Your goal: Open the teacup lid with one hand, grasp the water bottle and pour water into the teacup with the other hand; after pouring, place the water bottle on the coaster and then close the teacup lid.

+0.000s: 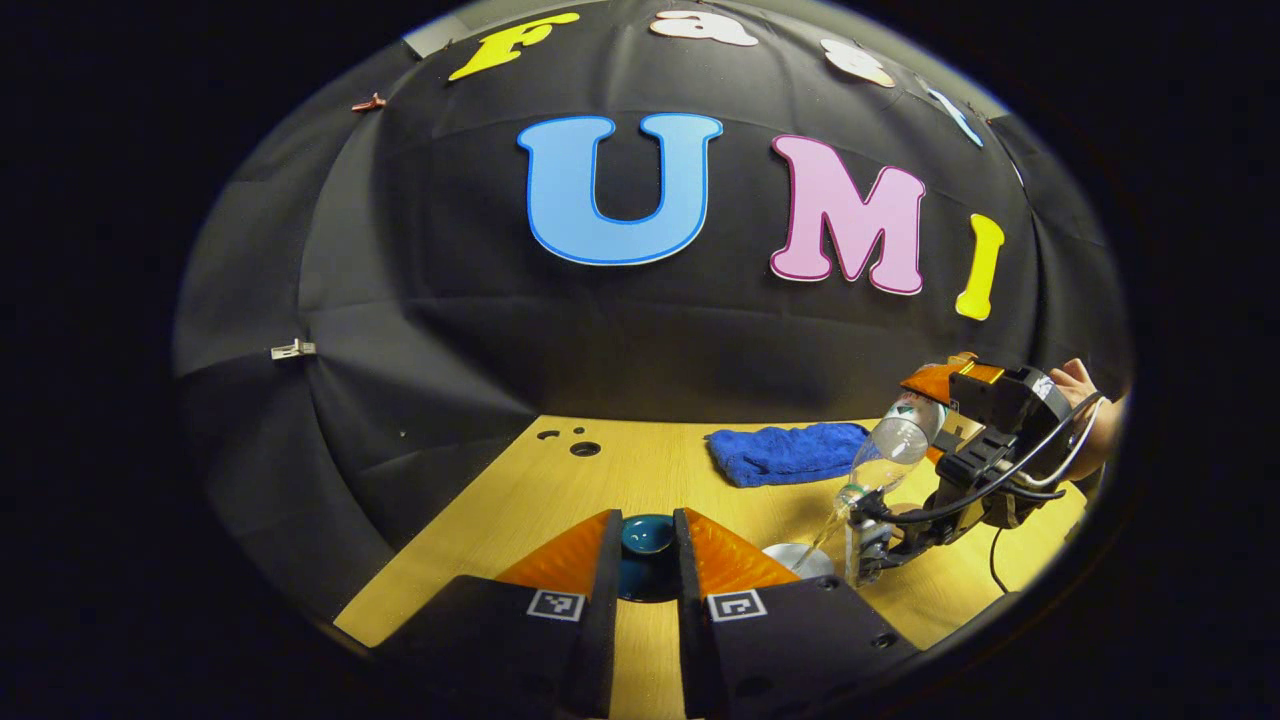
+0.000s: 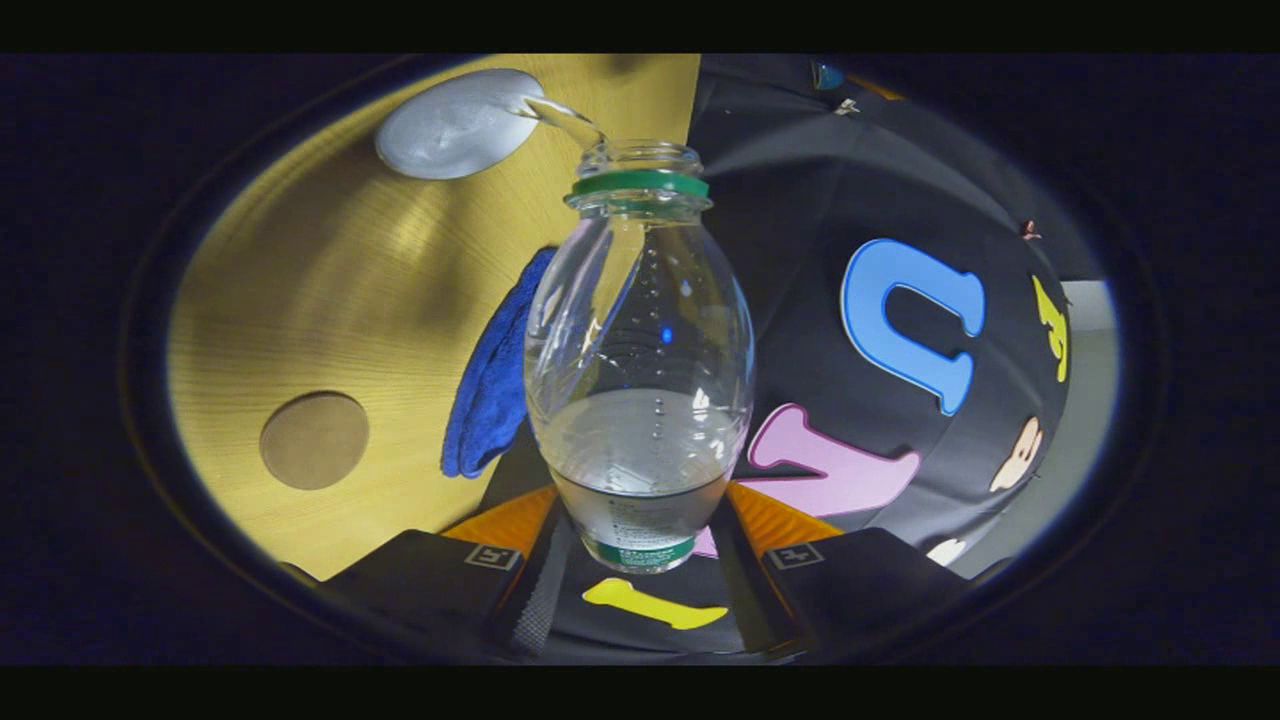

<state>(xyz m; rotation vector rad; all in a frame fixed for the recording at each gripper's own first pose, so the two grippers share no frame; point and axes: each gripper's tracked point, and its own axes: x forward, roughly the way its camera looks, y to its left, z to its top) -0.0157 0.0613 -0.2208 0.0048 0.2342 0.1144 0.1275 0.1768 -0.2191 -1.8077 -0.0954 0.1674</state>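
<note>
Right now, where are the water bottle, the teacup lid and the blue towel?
water bottle (image 2: 640, 400), right gripper view, clear belly.
teacup lid (image 1: 647, 535), left gripper view, its top.
blue towel (image 1: 787, 452), left gripper view, middle of the cloth.

Left gripper view faces the wall low over the table (image 1: 560, 490); right gripper view tilts, sharing it.

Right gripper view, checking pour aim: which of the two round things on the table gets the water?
The pale silvery teacup at the mouth of the water bottle: the stream runs into it. The flat brown coaster lies apart, untouched.
</note>
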